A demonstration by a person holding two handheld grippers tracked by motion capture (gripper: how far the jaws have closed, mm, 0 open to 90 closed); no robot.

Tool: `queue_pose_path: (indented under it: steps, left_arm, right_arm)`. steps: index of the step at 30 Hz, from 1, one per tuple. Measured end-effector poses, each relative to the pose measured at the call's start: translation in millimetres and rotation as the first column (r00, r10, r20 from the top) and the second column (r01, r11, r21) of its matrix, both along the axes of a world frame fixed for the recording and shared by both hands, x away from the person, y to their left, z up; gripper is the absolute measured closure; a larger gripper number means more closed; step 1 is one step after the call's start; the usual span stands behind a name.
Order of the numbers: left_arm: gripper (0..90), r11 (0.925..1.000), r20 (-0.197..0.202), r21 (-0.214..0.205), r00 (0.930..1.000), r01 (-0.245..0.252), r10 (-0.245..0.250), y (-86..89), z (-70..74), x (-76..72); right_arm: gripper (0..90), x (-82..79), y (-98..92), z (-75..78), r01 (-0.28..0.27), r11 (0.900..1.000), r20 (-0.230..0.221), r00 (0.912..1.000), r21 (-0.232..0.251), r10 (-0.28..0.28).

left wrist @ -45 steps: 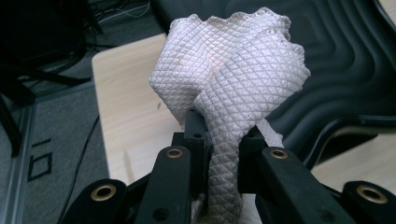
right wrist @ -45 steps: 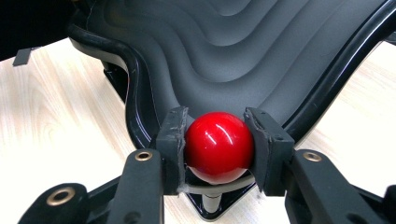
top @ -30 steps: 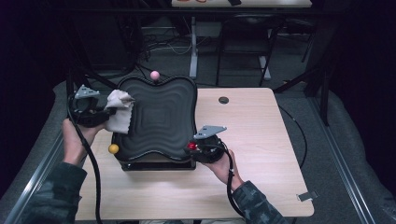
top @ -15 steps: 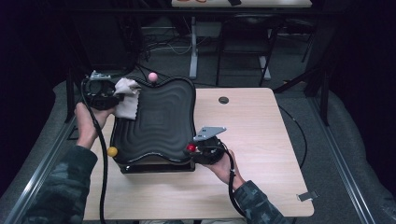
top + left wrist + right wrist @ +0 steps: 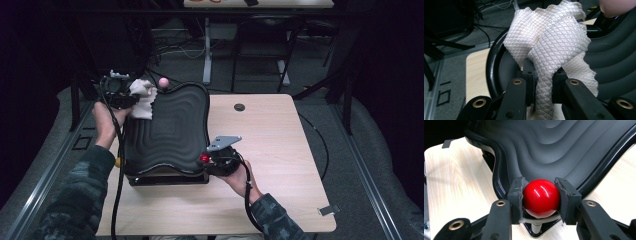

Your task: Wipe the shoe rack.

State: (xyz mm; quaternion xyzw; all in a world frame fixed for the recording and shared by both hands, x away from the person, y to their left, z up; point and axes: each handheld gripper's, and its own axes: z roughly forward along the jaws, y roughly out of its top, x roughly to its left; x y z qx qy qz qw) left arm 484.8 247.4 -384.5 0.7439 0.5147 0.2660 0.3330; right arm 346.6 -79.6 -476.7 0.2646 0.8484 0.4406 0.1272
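Observation:
A black wavy-ridged board (image 5: pixel 167 132) rests on a base on the wooden table (image 5: pixel 280 200), with ball knobs at its corners. My left gripper (image 5: pixel 131 100) is at the board's far left corner, shut on a white quilted cloth (image 5: pixel 144 99) that lies against the board's surface. In the left gripper view the cloth (image 5: pixel 551 47) bunches up between the jaws over the board's rim (image 5: pixel 491 67). My right gripper (image 5: pixel 210 160) is at the board's near right corner, shut on the red ball knob (image 5: pixel 541 197). A pink knob (image 5: pixel 163 81) stands at the far corner and a yellow knob (image 5: pixel 118 161) at the near left.
A small dark round grommet (image 5: pixel 239 107) sits in the table's far right part. A clip (image 5: pixel 327 210) lies near the table's front right edge. Cables trail from both grippers. Desk legs and wiring stand on the grey floor behind the table.
My left gripper has carried the cloth along the board's left edge from the middle toward the far corner. The right gripper has stayed on the red knob.

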Motion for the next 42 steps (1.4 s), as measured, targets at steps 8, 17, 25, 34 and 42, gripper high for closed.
queue_pose_path:
  steps: [8, 17, 25, 34, 42]
  left_arm:
    - [78.8, 0.9996, -0.010, -0.028, 0.9999, 0.003, -0.004, 3.5, -2.5, -1.6]
    - [78.9, 0.9997, -0.028, -0.026, 0.9996, 0.002, -0.003, 3.5, -9.4, -13.8]
    - [78.8, 0.9988, -0.042, -0.048, 0.9991, 0.004, -0.006, 5.4, -16.8, -26.7]
    - [78.4, 0.9981, -0.049, -0.062, 0.9988, 0.002, -0.005, 6.7, -28.1, -47.0]
    - [78.3, 0.9966, -0.055, -0.082, 0.9985, 0.001, -0.005, 9.3, -40.3, -68.4]
  right_arm:
    - [60.5, -1.7, 0.5, -1.5, 0.004, 1.0000, 0.023, 0.9997, -0.002, -0.004]
    - [60.5, -1.6, 0.7, -1.7, 0.001, 1.0000, 0.029, 0.9996, -0.004, -0.001]
    - [60.5, -1.7, 1.0, -1.3, 0.004, 0.9999, 0.029, 0.9996, -0.009, -0.003]
    - [60.5, -1.6, 0.9, -1.5, 0.004, 1.0000, 0.029, 0.9996, -0.008, -0.003]
    - [60.5, -1.5, 0.9, -1.4, 0.003, 1.0000, 0.028, 0.9996, -0.009, -0.003]
